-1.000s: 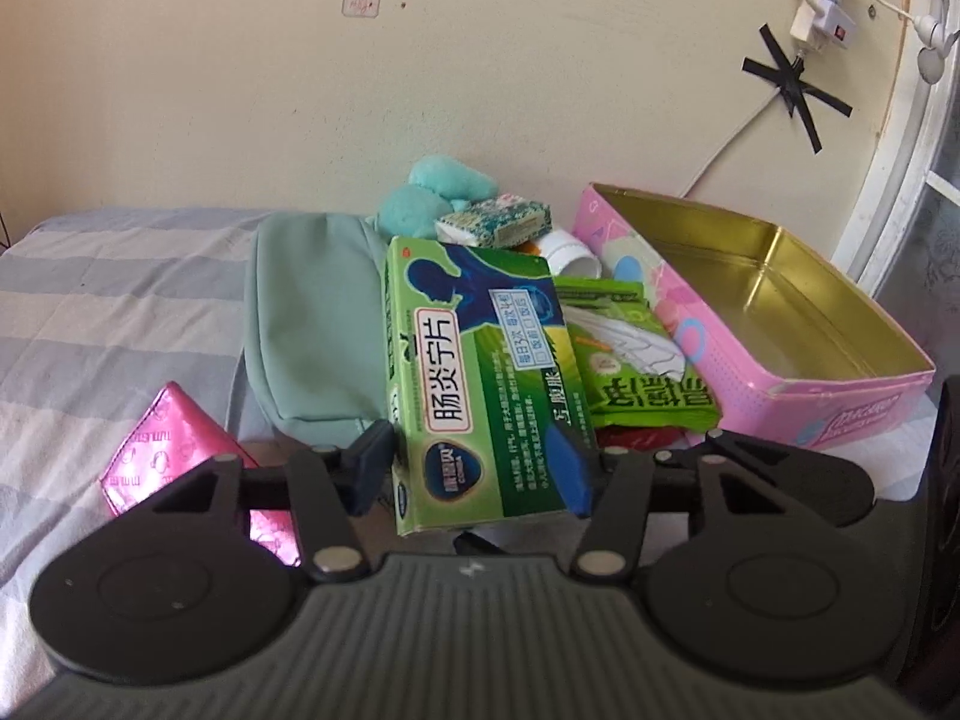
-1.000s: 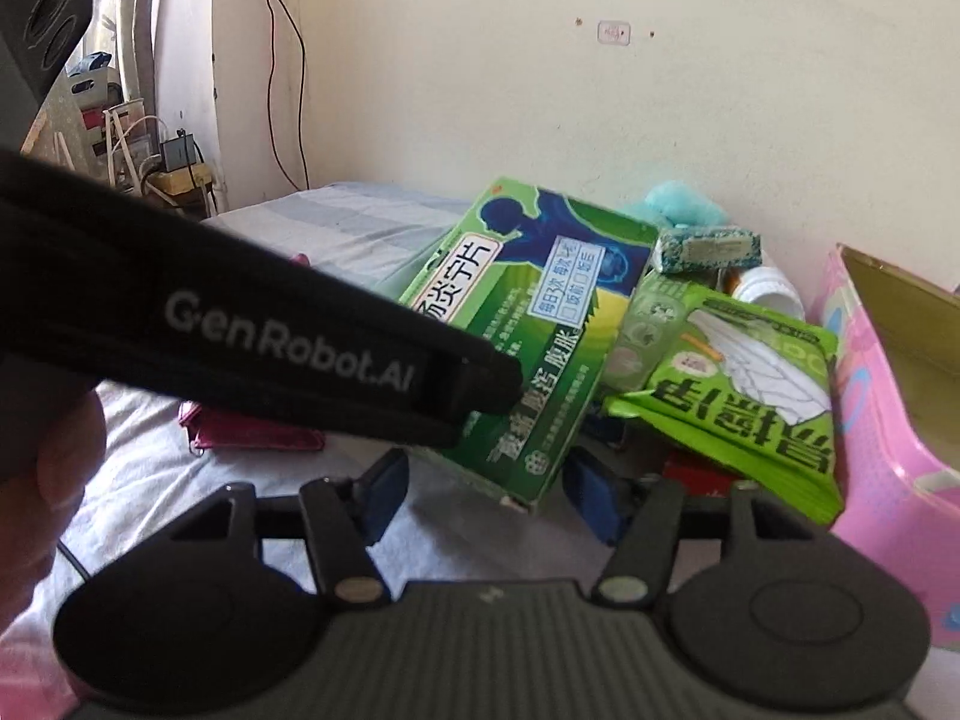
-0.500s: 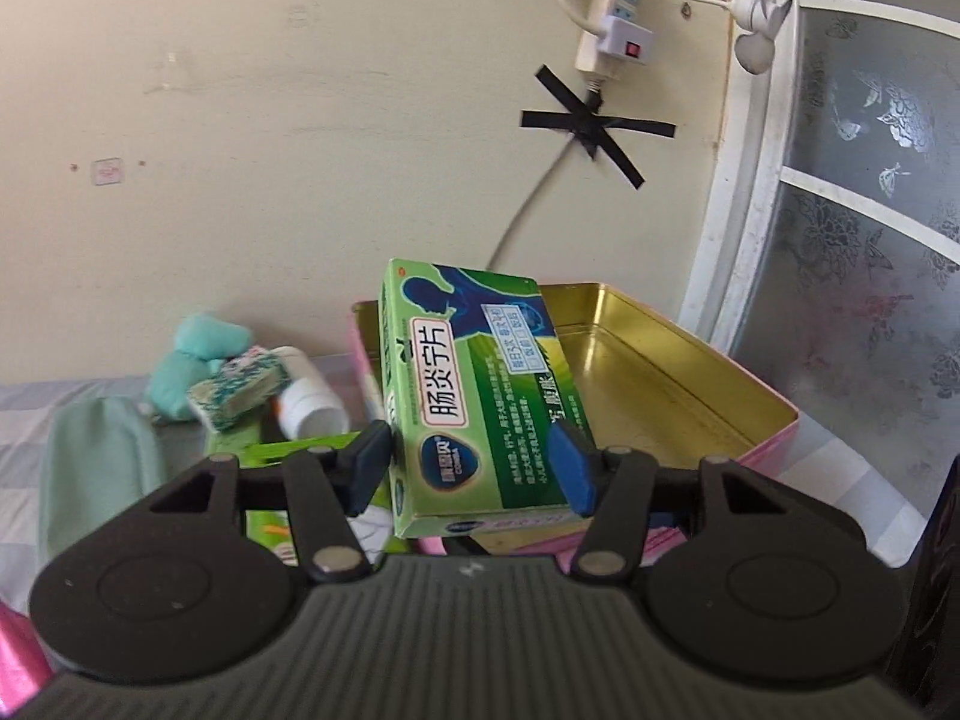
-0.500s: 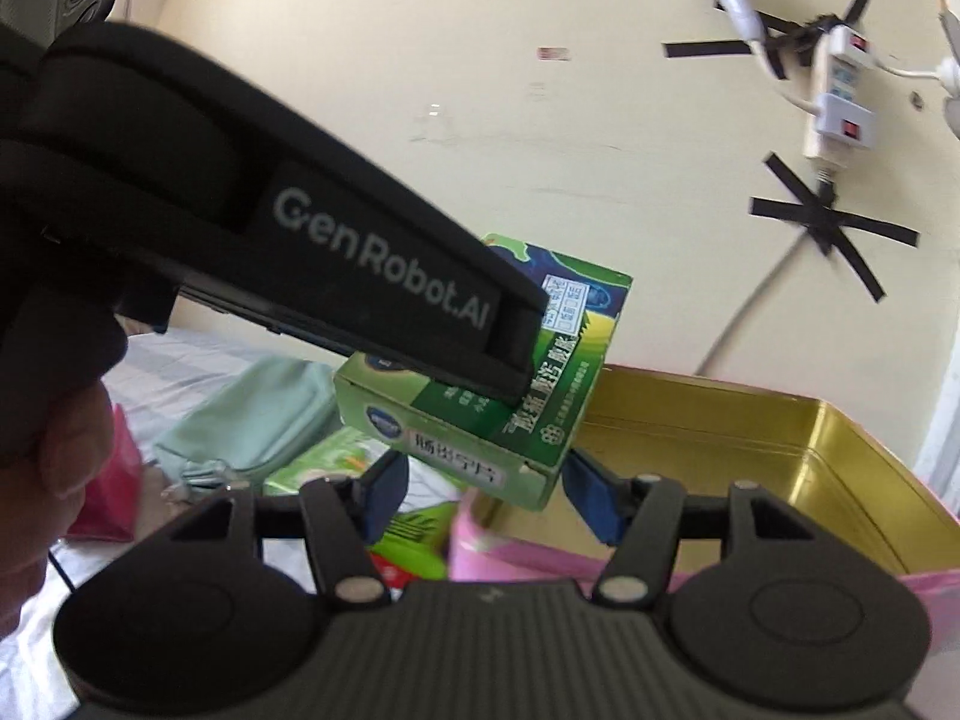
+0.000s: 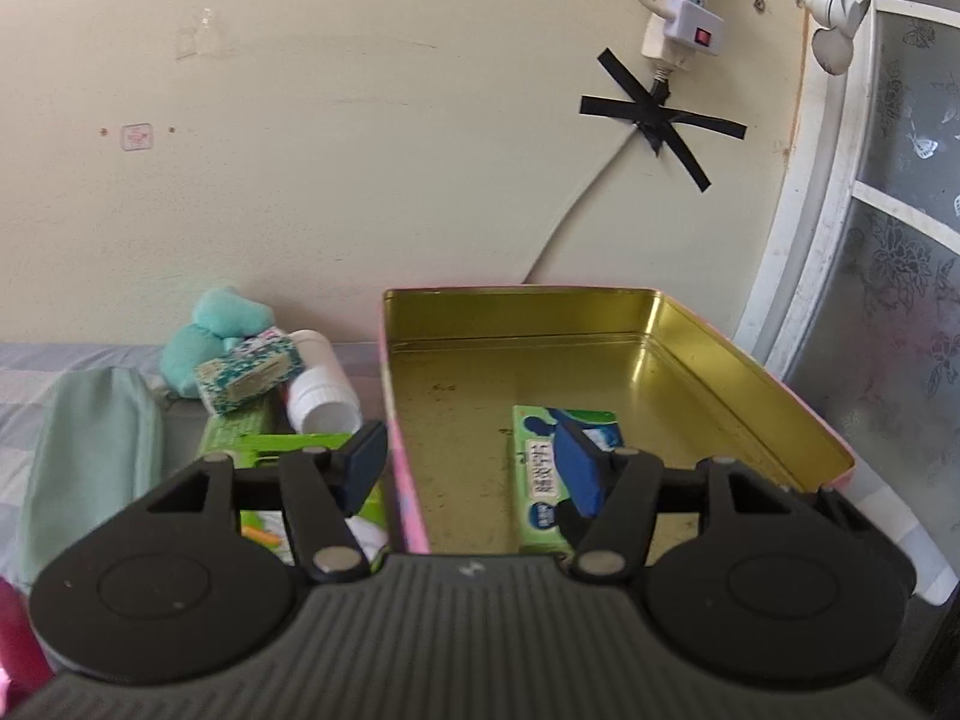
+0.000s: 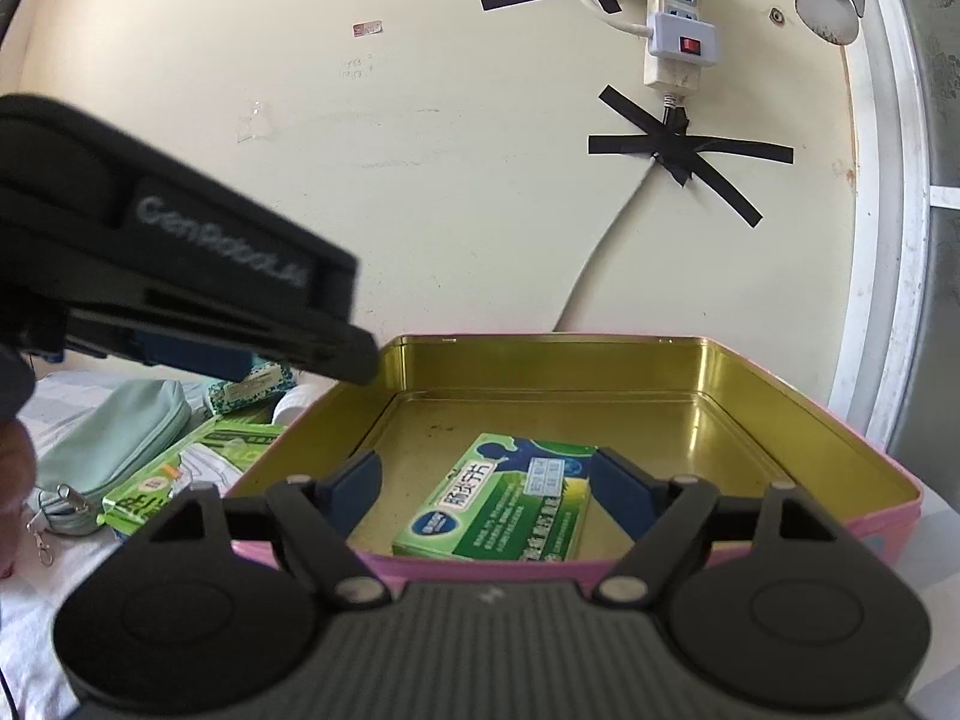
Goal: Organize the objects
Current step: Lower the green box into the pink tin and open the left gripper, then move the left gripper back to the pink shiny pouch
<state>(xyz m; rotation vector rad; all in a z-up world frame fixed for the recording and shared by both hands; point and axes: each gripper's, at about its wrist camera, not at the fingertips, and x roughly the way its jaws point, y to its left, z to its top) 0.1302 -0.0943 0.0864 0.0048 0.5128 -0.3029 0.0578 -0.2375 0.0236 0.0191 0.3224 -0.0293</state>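
Fingers [image 6: 354, 483] of both grippers just opened, spread, empty; green box [image 6: 498, 507] flat in tin [image 6: 780, 372]; "GenRobot.AI" on left

we see the green medicine box [image 5: 540, 474] lying flat on the gold floor of the pink tin [image 5: 690, 384]. our left gripper [image 5: 471, 465] hovers above, its jaws just opened and gripping nothing.

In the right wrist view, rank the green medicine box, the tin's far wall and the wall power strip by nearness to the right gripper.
1. Green medicine box, flat in the tin, just beyond the right gripper.
2. Tin's far wall, behind the box.
3. Power strip, high on the wall, upper right.
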